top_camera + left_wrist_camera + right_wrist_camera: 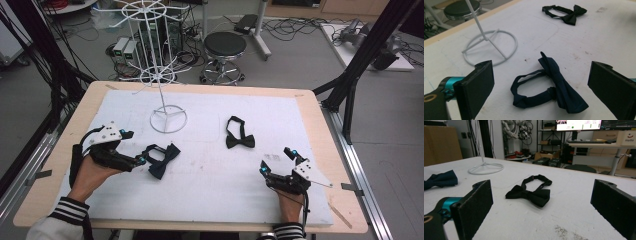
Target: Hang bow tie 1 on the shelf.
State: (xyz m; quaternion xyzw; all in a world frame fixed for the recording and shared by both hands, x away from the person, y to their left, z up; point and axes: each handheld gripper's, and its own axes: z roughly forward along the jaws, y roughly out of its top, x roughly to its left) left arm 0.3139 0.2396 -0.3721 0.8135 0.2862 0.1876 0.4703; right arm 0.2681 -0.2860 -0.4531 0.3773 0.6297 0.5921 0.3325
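Note:
A navy bow tie (162, 159) (554, 87) lies flat on the white mat, its strap loop turned toward my left gripper (136, 147) (544, 77). That gripper is open, its jaws wide apart on either side of the tie and just short of it. A black bow tie (239, 135) (534, 192) (569, 13) rests near the mat's middle right. My right gripper (278, 161) (541, 200) is open and empty, a short way in front of the black tie and pointed at it. The navy tie (440, 180) also shows at the left of the right gripper view.
A white wire display stand (168, 119) (490, 46) (486, 168) rises from its ring base behind the navy tie. The white mat (210, 180) covers a wooden table (320, 130). A black stool (225, 47) and cables sit beyond the far edge, with black frame posts (350, 85) at the right.

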